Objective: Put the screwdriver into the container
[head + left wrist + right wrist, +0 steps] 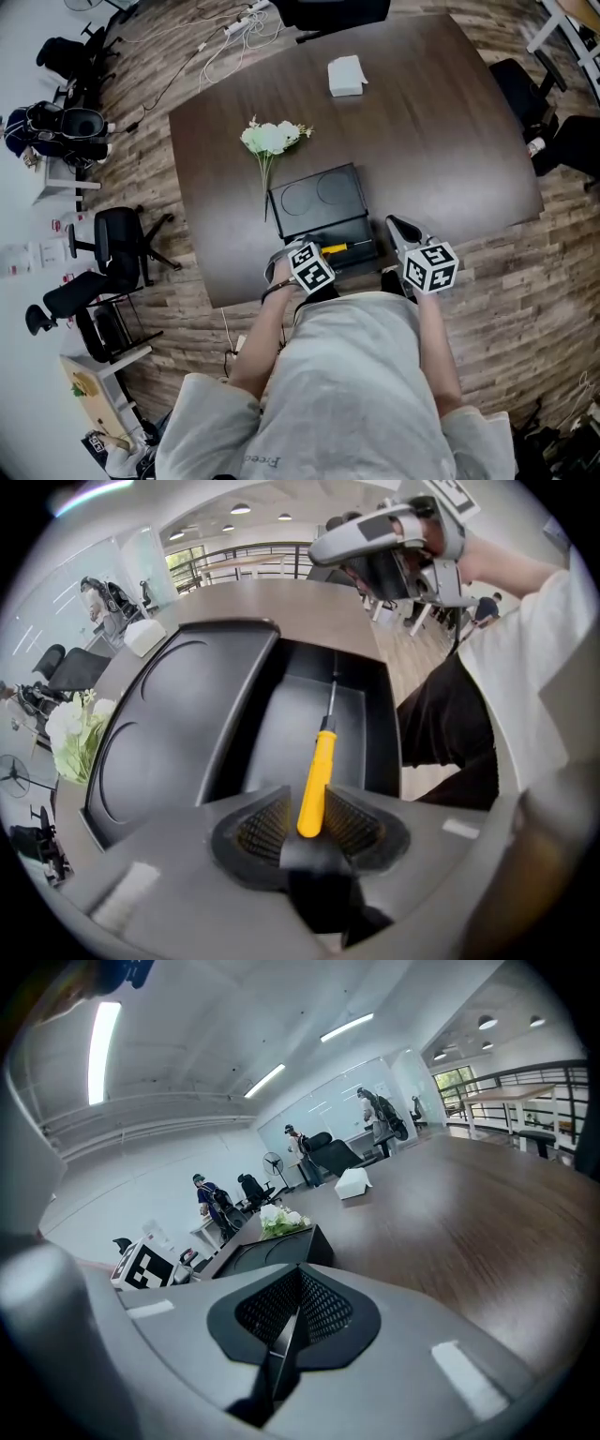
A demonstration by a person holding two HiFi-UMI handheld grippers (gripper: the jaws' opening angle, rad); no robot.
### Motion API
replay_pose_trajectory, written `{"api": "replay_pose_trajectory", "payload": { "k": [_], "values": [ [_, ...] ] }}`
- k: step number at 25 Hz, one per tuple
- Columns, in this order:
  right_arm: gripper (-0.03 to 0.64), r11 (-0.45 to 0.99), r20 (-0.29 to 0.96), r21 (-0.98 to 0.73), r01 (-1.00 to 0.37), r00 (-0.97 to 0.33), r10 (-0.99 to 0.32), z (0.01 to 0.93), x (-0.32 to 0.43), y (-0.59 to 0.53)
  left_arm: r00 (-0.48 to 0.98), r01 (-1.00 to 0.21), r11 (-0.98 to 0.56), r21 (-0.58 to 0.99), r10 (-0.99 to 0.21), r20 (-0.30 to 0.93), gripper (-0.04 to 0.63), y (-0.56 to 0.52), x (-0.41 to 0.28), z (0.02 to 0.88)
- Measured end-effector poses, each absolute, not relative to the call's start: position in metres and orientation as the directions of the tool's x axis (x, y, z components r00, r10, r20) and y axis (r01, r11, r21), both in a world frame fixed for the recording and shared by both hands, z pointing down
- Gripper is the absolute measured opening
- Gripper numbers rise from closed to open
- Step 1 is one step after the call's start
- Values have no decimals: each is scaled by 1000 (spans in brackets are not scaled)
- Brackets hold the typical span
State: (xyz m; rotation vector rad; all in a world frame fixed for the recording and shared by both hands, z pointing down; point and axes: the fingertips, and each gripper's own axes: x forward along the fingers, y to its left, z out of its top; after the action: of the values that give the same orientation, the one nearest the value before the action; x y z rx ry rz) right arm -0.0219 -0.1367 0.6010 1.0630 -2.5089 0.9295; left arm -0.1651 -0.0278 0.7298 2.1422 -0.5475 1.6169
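**Placing step.** My left gripper (310, 822) clamps the butt of the yellow-handled, steel-shafted screwdriver (317, 775). The shaft points along the open compartment of the black plastic container (281, 728), whose flat lid (178, 733) lies folded back on its far side. I cannot tell whether the tip touches the container's floor. My right gripper (298, 1290) is pressed closed on nothing, just beside the container's right end. To finish well, I judge I should lower the handle until the tool lies flat along the compartment and clear of the near wall. I would then part the jaws and draw straight back, so the handle does not catch.
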Motion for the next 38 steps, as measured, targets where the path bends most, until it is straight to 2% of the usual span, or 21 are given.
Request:
{"api": "replay_pose_trajectory", "payload": {
  "k": [11,22,30,38],
  "values": [
    [2,654,469,-450,-608,-784,-407,604,-59,-139,292,-712,-700,58,-220,931,169,-32,-174,702],
    [2,767,486,-458,-450,-849,-208,613,-98,-130,311,-905,-412,103,-476,823,169,-39,-184,654],
    [2,822,483,-443,-357,-868,-116,612,-103,-125,173,-984,-101,146,-728,663,169,-39,-210,614],
    [2,863,474,-421,-279,-879,-53,609,-95,-122,27,-965,125,231,-826,563,169,-18,-223,590]
  ]
}}
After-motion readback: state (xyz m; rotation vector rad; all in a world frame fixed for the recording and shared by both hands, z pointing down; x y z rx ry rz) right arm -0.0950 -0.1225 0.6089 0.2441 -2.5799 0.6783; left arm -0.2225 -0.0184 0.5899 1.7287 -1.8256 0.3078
